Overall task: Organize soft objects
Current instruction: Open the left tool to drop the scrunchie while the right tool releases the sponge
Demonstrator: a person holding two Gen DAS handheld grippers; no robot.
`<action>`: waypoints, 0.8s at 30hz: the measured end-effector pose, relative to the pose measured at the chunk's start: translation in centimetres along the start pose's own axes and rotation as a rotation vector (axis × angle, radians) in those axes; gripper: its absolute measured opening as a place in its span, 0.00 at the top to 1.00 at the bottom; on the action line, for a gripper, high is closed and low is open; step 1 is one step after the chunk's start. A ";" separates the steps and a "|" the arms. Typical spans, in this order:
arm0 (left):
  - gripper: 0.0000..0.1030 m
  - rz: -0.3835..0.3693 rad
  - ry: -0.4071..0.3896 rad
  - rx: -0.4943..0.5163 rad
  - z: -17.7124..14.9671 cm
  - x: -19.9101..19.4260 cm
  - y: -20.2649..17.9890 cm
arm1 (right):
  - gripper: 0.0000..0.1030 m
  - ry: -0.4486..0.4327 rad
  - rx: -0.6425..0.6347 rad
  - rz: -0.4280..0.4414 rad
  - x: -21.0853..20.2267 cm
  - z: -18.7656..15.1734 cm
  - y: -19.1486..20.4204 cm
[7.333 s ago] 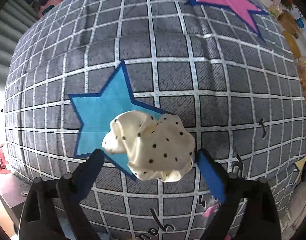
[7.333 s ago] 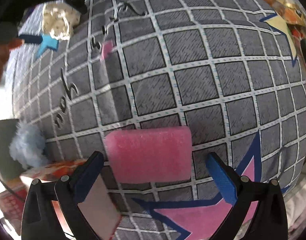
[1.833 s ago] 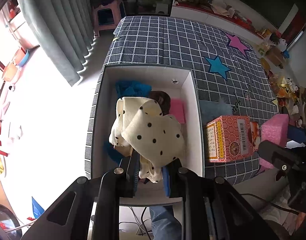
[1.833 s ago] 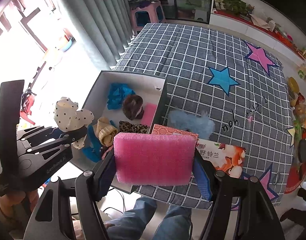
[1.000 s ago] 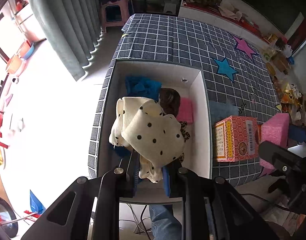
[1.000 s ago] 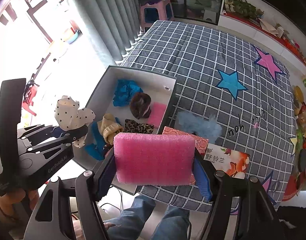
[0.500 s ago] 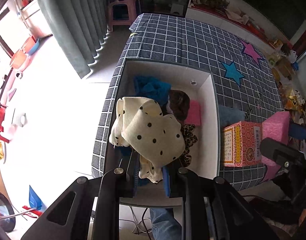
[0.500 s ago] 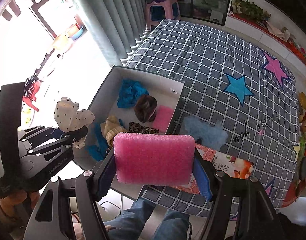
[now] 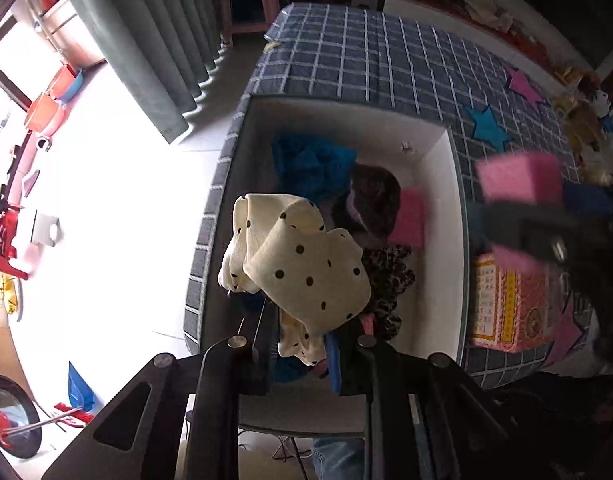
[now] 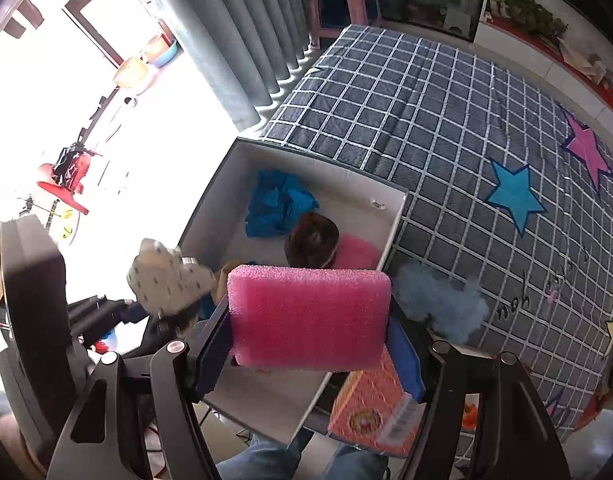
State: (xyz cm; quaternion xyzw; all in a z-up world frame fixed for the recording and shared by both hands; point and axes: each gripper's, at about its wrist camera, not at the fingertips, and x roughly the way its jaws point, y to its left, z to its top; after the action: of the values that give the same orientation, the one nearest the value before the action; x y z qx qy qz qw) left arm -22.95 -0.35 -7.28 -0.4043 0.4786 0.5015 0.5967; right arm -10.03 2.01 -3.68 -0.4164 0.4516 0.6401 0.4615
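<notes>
**Q:** What does the left wrist view show?

**A:** The left tool (image 9: pixel 302 344) is clamped on a cream polka-dot cloth (image 9: pixel 302 264), which bunches up above the fingers. It hangs over an open white box (image 9: pixel 454 216) that sits on a bed with a grey checked cover (image 9: pixel 370 64). Inside the box lie a blue cloth (image 9: pixel 310 164), a dark brown furry item (image 9: pixel 372 200), a flat pink sponge (image 9: pixel 410 220) and a leopard-print piece (image 9: pixel 386 276). To the right of the box stands a pink printed carton (image 9: pixel 510 304). Above the carton, blurred, the right tool (image 9: pixel 546 224) carries a pink foam block (image 9: pixel 518 178).

**Q:** And the right wrist view?

**A:** The right tool (image 10: pixel 310 344) grips the pink foam block (image 10: pixel 310 316) by its two ends, fingers pressed against it. The block is held in the air above the near right wall of the white box (image 10: pixel 390 232). The blue cloth (image 10: pixel 278 200), the brown furry item (image 10: pixel 310 240) and the pink sponge (image 10: pixel 358 254) are visible in the box. A pale blue fluffy piece (image 10: pixel 442 304) lies on the bed cover (image 10: pixel 446 120) just beside the box, and the pink carton (image 10: pixel 370 412) sits below the block. At left, the left tool (image 10: pixel 146 312) holds the polka-dot cloth (image 10: pixel 166 280) over the box's near left edge.
</notes>
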 end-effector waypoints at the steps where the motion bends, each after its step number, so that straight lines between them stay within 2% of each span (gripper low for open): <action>1: 0.78 -0.003 0.011 0.000 -0.2 0.2 -0.1 | 0.31 0.012 -0.002 0.000 0.6 0.4 0.0; 8: 0.74 -0.027 0.039 0.018 -0.6 1.0 -1.0 | 0.31 0.061 0.019 0.026 2.6 1.6 -0.5; 10: 0.60 -0.053 0.040 0.018 -0.7 1.1 -1.0 | 0.31 0.081 0.042 0.060 3.2 1.7 -0.9; 11: 0.54 -0.067 0.038 0.016 -0.7 1.1 -0.9 | 0.27 0.086 0.050 0.074 3.3 1.7 -1.0; 12: 0.38 -0.087 0.034 0.008 -0.7 1.1 -0.8 | 0.21 0.094 0.070 0.093 3.4 1.6 -1.4; 13: 0.24 -0.100 0.030 0.001 -0.7 0.9 -0.6 | 0.06 0.095 0.088 0.092 3.5 1.6 -1.9; 14: 0.19 -0.103 0.028 0.000 -0.6 0.9 -0.7 | 0.00 0.090 0.105 0.089 3.4 1.5 -2.3; 18: 0.12 -0.123 0.011 0.010 -0.4 0.7 -0.9 | 0.00 0.031 0.215 0.141 1.5 0.6 -5.5; 24: 0.12 -0.203 0.029 -0.032 0.2 0.8 -1.1 | 0.00 -0.050 0.341 0.102 -2.3 -1.8 -9.8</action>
State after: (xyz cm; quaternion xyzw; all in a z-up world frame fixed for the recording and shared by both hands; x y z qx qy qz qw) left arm -21.80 -0.20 -8.05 -0.4674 0.4355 0.4403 0.6308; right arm 0.16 1.40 -3.87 -0.2925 0.5626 0.5870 0.5034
